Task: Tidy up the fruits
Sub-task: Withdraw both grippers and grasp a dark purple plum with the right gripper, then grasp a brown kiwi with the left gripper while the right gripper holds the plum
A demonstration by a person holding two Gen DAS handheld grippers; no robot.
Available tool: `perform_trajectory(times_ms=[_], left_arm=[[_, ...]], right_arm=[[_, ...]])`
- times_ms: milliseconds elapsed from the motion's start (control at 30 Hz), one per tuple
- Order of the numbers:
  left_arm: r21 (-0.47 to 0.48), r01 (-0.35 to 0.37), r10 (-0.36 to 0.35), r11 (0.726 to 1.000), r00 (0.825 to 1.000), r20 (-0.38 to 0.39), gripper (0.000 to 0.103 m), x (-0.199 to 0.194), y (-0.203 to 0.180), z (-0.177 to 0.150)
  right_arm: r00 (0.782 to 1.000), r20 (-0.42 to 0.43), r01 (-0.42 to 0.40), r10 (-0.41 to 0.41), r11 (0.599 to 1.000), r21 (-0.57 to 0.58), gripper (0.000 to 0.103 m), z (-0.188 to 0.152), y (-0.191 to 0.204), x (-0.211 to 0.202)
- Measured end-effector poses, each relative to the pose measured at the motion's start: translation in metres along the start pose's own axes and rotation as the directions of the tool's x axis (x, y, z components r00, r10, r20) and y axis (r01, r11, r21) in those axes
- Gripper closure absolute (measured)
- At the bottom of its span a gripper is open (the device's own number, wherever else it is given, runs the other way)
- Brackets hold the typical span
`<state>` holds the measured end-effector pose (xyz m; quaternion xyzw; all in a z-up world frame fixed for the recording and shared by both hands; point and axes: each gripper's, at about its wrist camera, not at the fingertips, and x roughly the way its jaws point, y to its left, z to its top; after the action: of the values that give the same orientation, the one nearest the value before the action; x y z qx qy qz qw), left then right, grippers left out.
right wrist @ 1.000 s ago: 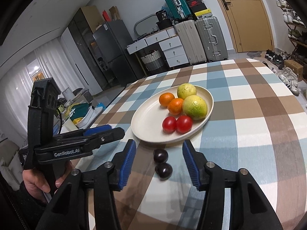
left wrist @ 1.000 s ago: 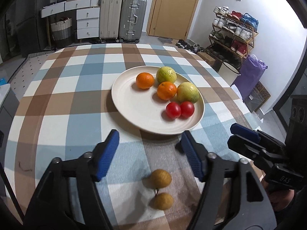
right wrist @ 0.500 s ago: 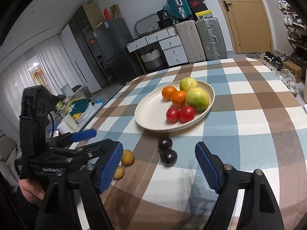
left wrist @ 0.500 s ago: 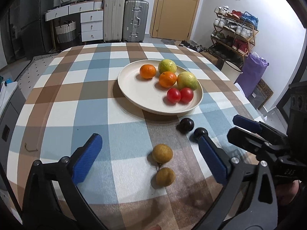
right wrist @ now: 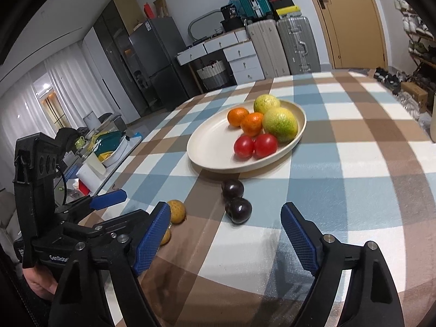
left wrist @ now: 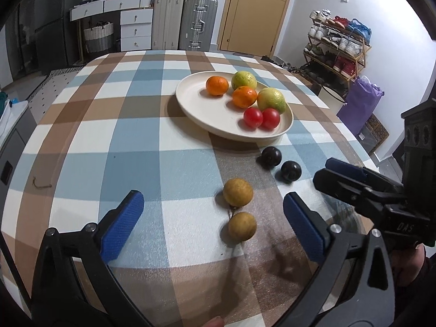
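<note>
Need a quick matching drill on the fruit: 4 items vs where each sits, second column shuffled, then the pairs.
1. tomatoes
2. dark plums
3. brown longans
4. oranges

A. on the cloth, ahead of the open left gripper
B. plate, far side, beside the green fruits
C. plate, near rim
D. on the cloth, just off the plate

1-C, 2-D, 3-A, 4-B

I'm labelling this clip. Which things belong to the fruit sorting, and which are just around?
Job: plate; oranges; green fruits; tomatoes; dark plums; tan fruits.
Around: suitcases; shoe rack; fridge.
</note>
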<state>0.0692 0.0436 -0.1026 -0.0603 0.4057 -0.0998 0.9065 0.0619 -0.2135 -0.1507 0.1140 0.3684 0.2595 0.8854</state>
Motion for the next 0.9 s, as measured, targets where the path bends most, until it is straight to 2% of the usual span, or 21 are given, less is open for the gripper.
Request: perform_trajectory(times_ms=[233, 267, 500, 633, 700, 733, 767, 900], left_arm=[[-0.060, 0.010, -0.010, 0.998, 1.000, -0.002, 0.001, 0.004, 0.017, -0.005], [-0.069, 0.016, -0.017, 0.998, 1.000, -0.008, 0.001, 0.004, 0.019, -0.006], [-0.101, 0.039, -0.040, 0.994, 0.999, -0.007, 0.001, 0.004, 0.029, -0.010], [-0.109, 0.047, -0.049, 0.993, 0.999, -0.020, 0.001, 0.008, 0.030, -0.011], [-0.108, 0.050, -0.053, 0.993, 0.998, -0.020, 0.001, 0.008, 0.029, -0.011], [-0.105, 0.051, -0.053, 0.993, 0.998, -0.019, 0.001, 0.008, 0.029, -0.010], [-0.104, 0.052, -0.054, 0.993, 0.998, -0.018, 0.001, 0.008, 0.028, -0.010], [-0.094, 0.059, -0.061, 0.994, 0.998, -0.022, 0.001, 0.009, 0.024, -0.008]], right_arm=[[0.999, -0.053, -0.011, 0.010, 1.000, -0.009, 0.021, 0.002, 0.002, 0.014], [0.998, -0.060, -0.009, 0.008, 1.000, -0.010, 0.026, 0.002, 0.003, 0.016], [0.993, -0.118, 0.011, -0.011, 1.000, -0.002, 0.041, 0.005, 0.002, 0.032], [0.989, -0.144, 0.025, -0.027, 1.000, -0.017, 0.055, 0.005, 0.004, 0.038], [0.988, -0.150, 0.032, -0.035, 0.999, -0.025, 0.067, 0.005, 0.005, 0.040], [0.985, -0.163, 0.046, -0.051, 0.998, -0.037, 0.079, 0.005, 0.006, 0.042], [0.981, -0.183, 0.055, -0.063, 0.997, -0.047, 0.080, 0.004, 0.007, 0.046], [0.980, -0.179, 0.072, -0.084, 0.995, -0.073, 0.080, 0.004, 0.011, 0.046]])
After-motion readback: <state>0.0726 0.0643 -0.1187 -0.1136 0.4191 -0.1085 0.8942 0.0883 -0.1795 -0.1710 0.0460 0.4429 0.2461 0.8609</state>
